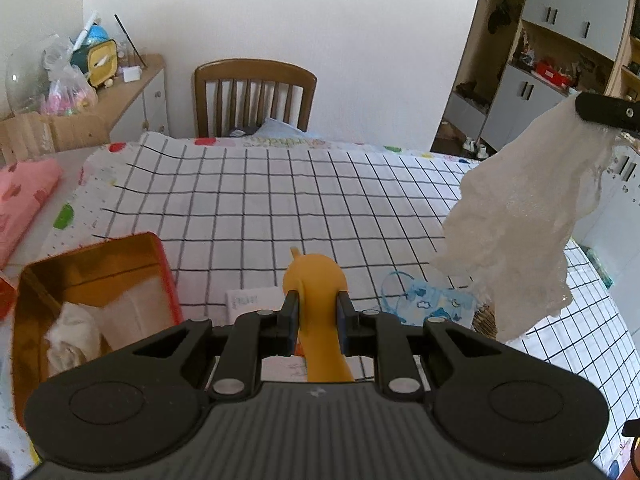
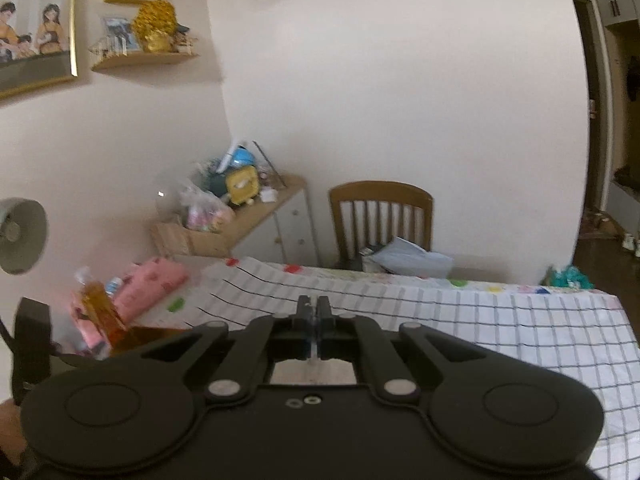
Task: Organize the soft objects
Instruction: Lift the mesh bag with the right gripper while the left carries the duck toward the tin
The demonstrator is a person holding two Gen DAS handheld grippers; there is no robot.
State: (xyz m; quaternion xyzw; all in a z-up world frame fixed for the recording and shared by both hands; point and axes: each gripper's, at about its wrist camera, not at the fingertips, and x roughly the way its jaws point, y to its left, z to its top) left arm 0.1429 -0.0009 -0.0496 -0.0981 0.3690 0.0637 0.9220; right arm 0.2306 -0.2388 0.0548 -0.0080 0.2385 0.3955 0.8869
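My left gripper (image 1: pixel 317 312) is shut on a soft orange toy (image 1: pixel 316 280) and holds it above the checked tablecloth (image 1: pixel 280 192). An orange tin box (image 1: pixel 92 280) stands at the near left with white cloths (image 1: pixel 76 332) inside. My right gripper (image 1: pixel 608 110) shows at the right edge of the left wrist view, shut on a white lacy cloth (image 1: pixel 520 232) that hangs high above the table. In the right wrist view the right gripper (image 2: pixel 313 312) has its jaws together; only a sliver of white shows below them. A blue patterned face mask (image 1: pixel 436 300) lies on the table.
A folded pink cloth (image 1: pixel 24 196) lies at the far left. A wooden chair (image 1: pixel 256 96) stands behind the table. A white paper slip (image 1: pixel 252 300) lies by the box. A cluttered side cabinet (image 1: pixel 120 92) is at the back left; shelves (image 1: pixel 560 60) at the right.
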